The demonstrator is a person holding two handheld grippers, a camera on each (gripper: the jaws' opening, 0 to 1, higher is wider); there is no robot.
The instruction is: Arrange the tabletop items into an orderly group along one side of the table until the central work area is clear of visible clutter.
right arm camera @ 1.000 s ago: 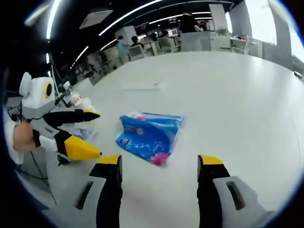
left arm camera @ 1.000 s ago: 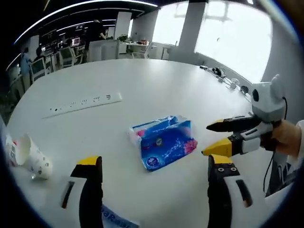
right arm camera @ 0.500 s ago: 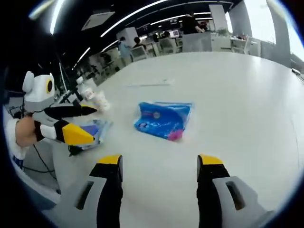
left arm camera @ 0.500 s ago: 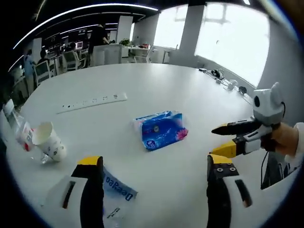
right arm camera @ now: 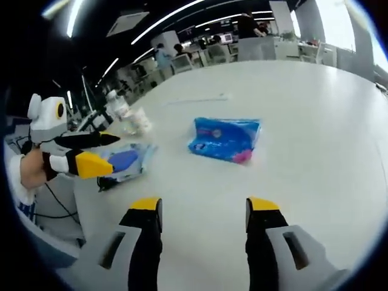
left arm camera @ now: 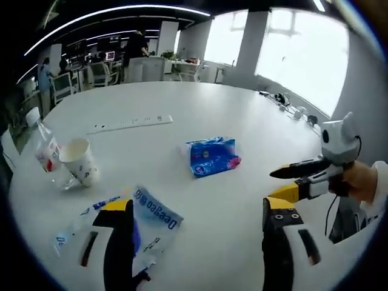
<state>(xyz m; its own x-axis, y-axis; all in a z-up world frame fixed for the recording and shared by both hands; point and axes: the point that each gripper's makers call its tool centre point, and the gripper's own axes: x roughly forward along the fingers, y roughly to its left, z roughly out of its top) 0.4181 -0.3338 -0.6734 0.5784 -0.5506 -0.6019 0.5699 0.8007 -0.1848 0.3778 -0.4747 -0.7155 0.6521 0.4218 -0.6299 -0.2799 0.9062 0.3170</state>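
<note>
A blue tissue pack lies mid-table. A clear and blue plastic bag lies flat near the table's edge, partly behind my left jaw. A paper cup stands beside a tipped plastic bottle. My left gripper is open over the bag's end, holding nothing; it also appears at the left of the right gripper view. My right gripper hovers open and empty short of the tissue pack, and enters the left gripper view from the right.
A white power strip lies further back on the white table. Small items sit at the far right edge. Desks, chairs and people fill the office behind. A black cable hangs off the table edge.
Both views have pulled back from the tissue pack. The cup, bottle and plastic bag have come into the left gripper view. Both grippers stay open.
</note>
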